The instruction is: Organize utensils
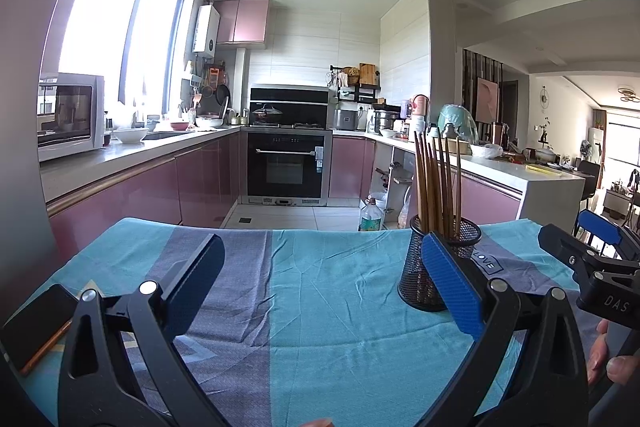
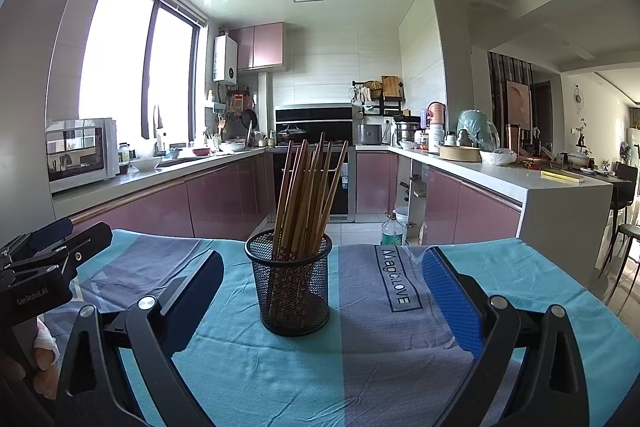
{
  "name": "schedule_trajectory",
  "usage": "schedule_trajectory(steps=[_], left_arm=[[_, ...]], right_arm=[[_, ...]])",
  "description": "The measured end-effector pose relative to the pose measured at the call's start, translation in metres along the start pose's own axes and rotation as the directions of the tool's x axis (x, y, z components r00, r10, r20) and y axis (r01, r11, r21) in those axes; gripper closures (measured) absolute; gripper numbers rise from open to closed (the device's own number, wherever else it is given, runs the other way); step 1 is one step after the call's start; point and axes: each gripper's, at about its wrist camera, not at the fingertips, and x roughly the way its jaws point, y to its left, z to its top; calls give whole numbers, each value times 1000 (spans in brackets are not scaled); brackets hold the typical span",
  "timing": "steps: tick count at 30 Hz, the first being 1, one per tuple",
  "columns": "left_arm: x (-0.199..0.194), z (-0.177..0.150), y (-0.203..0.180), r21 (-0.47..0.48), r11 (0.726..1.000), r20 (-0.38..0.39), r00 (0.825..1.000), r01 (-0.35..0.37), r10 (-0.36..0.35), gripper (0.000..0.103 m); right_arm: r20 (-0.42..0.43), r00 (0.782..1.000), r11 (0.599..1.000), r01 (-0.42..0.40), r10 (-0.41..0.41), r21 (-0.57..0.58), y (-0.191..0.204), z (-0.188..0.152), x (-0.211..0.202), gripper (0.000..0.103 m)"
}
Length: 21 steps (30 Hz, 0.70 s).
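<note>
Holding both tools wide apart and empty, I have the right hand-held gripper (image 2: 322,301) levelled just above the cloth-covered counter (image 2: 520,283), its fingers spread either side of the black mesh holder (image 2: 294,287), which stands a little beyond the fingertips. My left hand-held gripper (image 1: 320,287) is likewise agape with nothing in it, and from its view the holder sits off to the right, partly behind the blue pad (image 1: 452,287). The wooden chopsticks (image 2: 308,195) already stand bunched in the holder, fanning upward, so I judge the sorting nearly finished. A phone (image 1: 36,327) lies on the cloth at far left. My worry is the holder: it looks light and top-heavy, and a careless nudge from either finger could tip it and spill the chopsticks. The loose cloth could also drag under a finger.
</note>
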Motion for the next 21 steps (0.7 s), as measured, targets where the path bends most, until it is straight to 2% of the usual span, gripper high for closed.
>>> schedule_trajectory(steps=[21], left_arm=[[-1,-3,0,1,1000,1,1000,3,-3,6]], right_arm=[[1,1000,1000,5,-5,0,0,1,0,7]])
